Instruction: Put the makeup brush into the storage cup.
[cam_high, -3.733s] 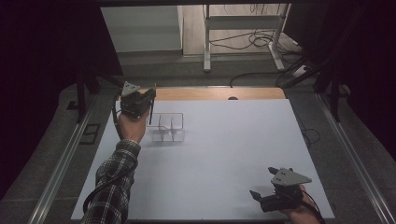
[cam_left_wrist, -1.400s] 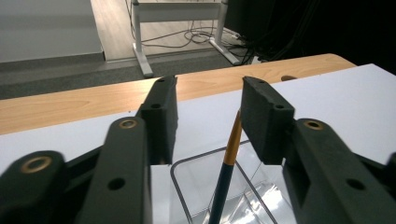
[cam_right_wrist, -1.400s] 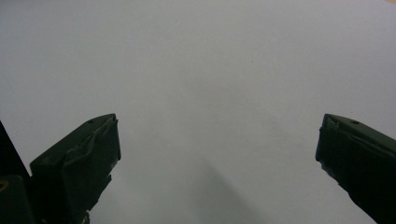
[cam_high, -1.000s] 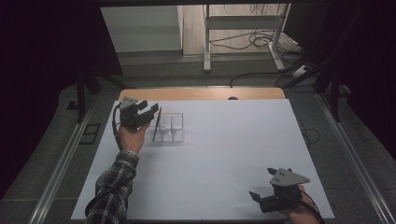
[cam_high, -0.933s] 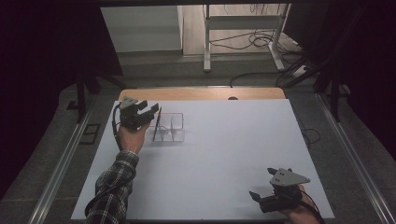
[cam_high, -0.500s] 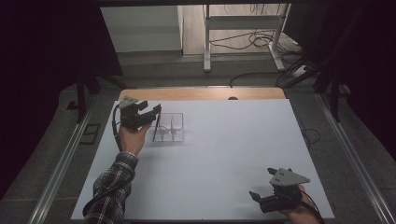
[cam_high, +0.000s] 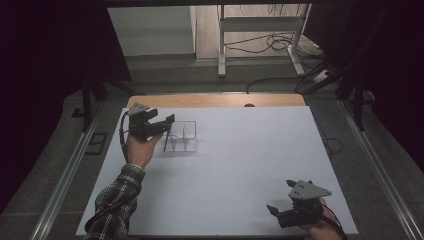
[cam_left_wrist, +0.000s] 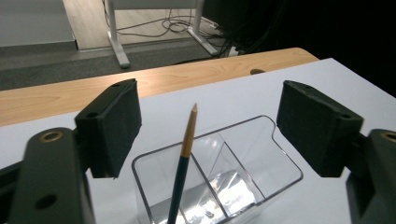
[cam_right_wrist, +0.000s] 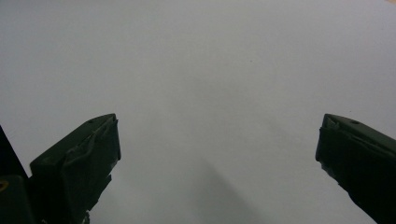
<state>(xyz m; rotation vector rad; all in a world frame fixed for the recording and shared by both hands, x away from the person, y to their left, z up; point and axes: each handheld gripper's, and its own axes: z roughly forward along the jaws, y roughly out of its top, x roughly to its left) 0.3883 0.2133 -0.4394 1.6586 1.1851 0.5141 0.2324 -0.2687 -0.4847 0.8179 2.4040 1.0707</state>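
The pencil (cam_high: 167, 139) stands in the clear organizer (cam_high: 183, 136) just ahead of the left gripper (cam_high: 167, 122), high view. In the left gripper view, the pencil (cam_left_wrist: 183, 163) leans free between jaws that have just been opening. Right gripper (cam_right_wrist: 217, 158) gapes wide over the white table (cam_right_wrist: 210, 60).

Plaid sleeve (cam_high: 116, 202); black grippers

The room was dim and its edges fell into black, while the white bench (cam_high: 240, 165) stayed evenly lit; the clear organizer (cam_left_wrist: 219, 182) caught small glints.
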